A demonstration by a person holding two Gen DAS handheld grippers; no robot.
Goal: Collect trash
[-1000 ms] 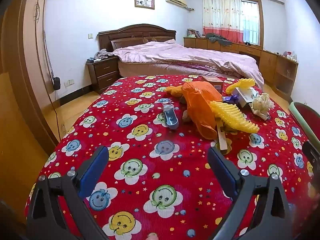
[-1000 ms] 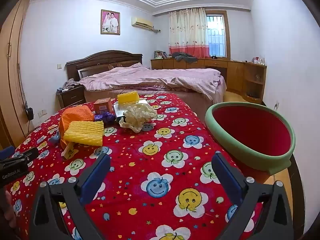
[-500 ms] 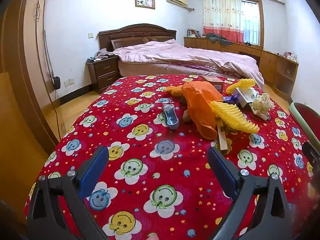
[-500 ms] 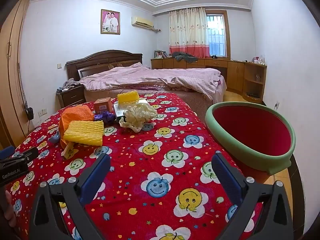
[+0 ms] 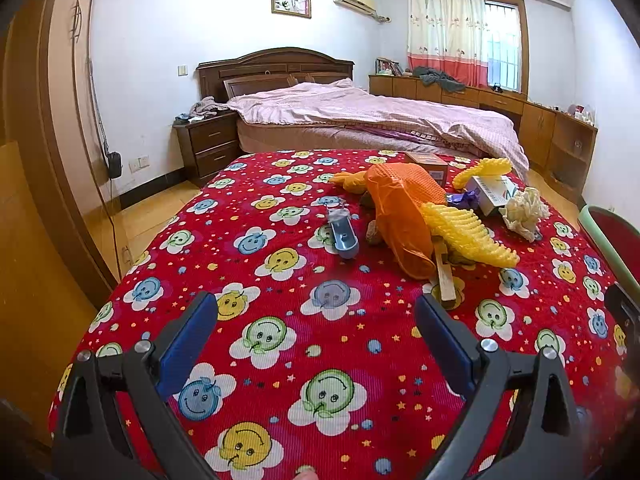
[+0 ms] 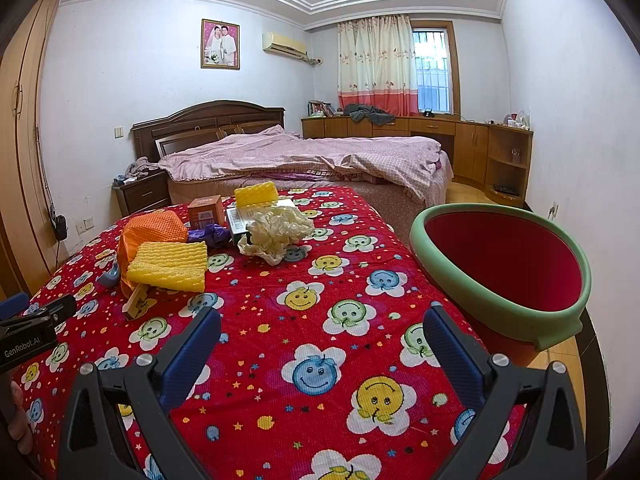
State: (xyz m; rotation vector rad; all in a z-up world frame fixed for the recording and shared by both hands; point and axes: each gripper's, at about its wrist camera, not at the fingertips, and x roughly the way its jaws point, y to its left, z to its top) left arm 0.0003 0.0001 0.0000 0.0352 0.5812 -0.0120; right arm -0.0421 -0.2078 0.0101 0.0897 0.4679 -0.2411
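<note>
Trash lies in a heap on the red smiley-patterned cloth (image 5: 280,340): an orange mesh bag (image 5: 400,208) (image 6: 154,228), yellow foam sheets (image 5: 468,236) (image 6: 172,266), crumpled white paper (image 5: 524,210) (image 6: 276,232), a purple wrapper (image 6: 210,236), a white box (image 5: 494,194), a brown box (image 6: 206,210), a wooden stick (image 5: 444,276) and a blue scoop-like piece (image 5: 344,236). A green-rimmed red bin (image 6: 500,268) stands off the cloth's right edge. My left gripper (image 5: 316,328) and right gripper (image 6: 320,336) are both open and empty, short of the heap.
A bed with a pink cover (image 6: 304,156) lies beyond the cloth. A nightstand (image 5: 206,144) is at the left, wooden cabinets (image 6: 492,156) at the right wall, a wardrobe (image 5: 36,160) at the far left. The left gripper's body (image 6: 32,328) shows in the right wrist view.
</note>
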